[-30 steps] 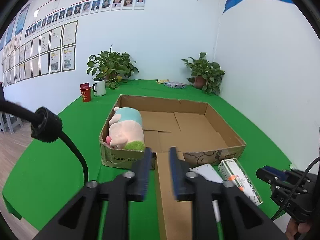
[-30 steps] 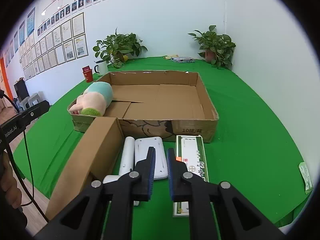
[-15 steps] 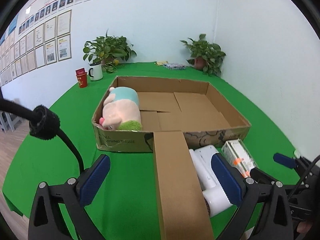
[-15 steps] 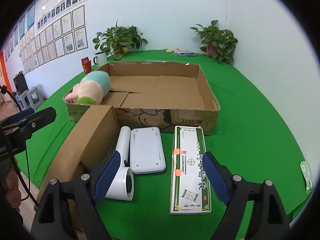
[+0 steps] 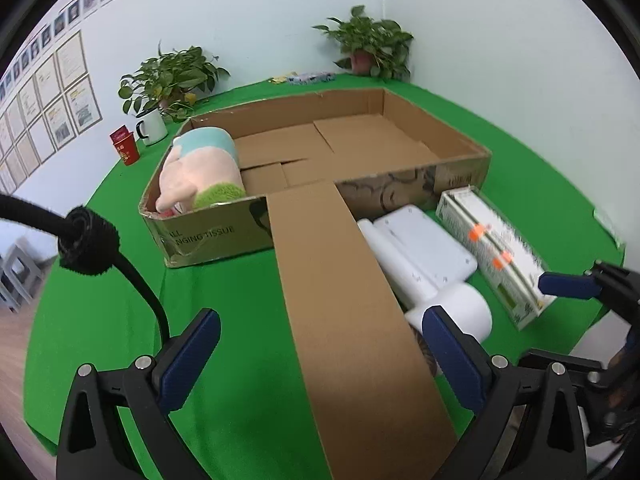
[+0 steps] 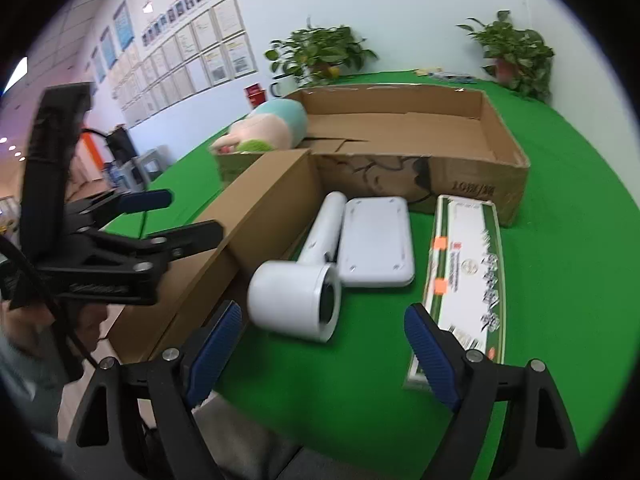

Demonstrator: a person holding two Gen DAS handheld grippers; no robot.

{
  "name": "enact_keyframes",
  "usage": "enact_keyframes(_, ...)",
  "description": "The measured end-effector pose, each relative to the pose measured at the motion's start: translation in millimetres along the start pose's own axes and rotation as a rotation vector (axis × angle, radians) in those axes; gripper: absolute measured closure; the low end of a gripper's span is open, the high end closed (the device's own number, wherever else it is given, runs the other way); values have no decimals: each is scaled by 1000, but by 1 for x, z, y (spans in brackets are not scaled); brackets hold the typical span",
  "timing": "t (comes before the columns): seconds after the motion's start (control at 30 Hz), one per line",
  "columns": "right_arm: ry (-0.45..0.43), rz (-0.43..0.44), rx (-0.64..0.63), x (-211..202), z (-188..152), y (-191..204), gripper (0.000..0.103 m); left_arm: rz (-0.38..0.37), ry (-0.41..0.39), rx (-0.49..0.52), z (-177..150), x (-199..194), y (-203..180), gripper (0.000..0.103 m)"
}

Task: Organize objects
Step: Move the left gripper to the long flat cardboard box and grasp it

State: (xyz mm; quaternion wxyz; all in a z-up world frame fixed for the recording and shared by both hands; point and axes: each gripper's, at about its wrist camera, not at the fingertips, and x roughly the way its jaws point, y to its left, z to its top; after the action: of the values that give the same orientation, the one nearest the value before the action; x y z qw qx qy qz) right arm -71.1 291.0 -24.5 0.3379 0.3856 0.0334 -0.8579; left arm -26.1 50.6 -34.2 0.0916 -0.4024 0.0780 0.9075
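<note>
A long brown carton (image 5: 352,320) (image 6: 240,236) lies on the green table in front of a wide shallow cardboard box (image 5: 400,148) (image 6: 440,120). My left gripper (image 5: 320,344) is open, its fingers either side of the carton's near end. A white hair dryer (image 6: 304,276) (image 5: 440,292), a white flat device (image 6: 376,240) and a long green-and-white box (image 6: 468,272) (image 5: 496,256) lie to the right. My right gripper (image 6: 324,336) is open just before the dryer's barrel. A plush toy (image 5: 200,168) (image 6: 268,128) lies in the box's left end.
A red cup (image 5: 125,146) and a white mug (image 5: 152,128) stand at the far left by a potted plant (image 5: 172,76). Another plant (image 5: 372,44) stands in the far corner. The table's front edge is close below both grippers.
Both grippers went from shut to wide open. The left moved in over the carton's near end; the right swung left and lower toward the hair dryer.
</note>
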Motion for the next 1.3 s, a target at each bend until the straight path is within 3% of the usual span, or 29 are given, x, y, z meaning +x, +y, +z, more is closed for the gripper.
enact_keyframes(0.17,17,69,-13,-5,-13,7,19,39,20,70,-5,9,-7,5)
enact_keyframes(0.33,25,111,-30,2,-14,20,19,22,44,31,-5,9,5,5)
enact_keyframes(0.6,39,177,-31,13,-12,29,19,92,58,-16,-16,-7,36,7)
enact_keyframes(0.87,48,246,6,25,-1,37,19,87,98,-83,-27,-10,69,44)
enact_keyframes(1.0,62,270,1,32,4,47,19,1,127,-121,-33,-3,76,64)
enact_keyframes(1.13,64,280,-33,34,6,58,19,4,135,-113,-33,-3,73,64)
enact_keyframes(1.3,72,274,-30,33,5,58,19,-47,159,-144,-36,-2,80,67)
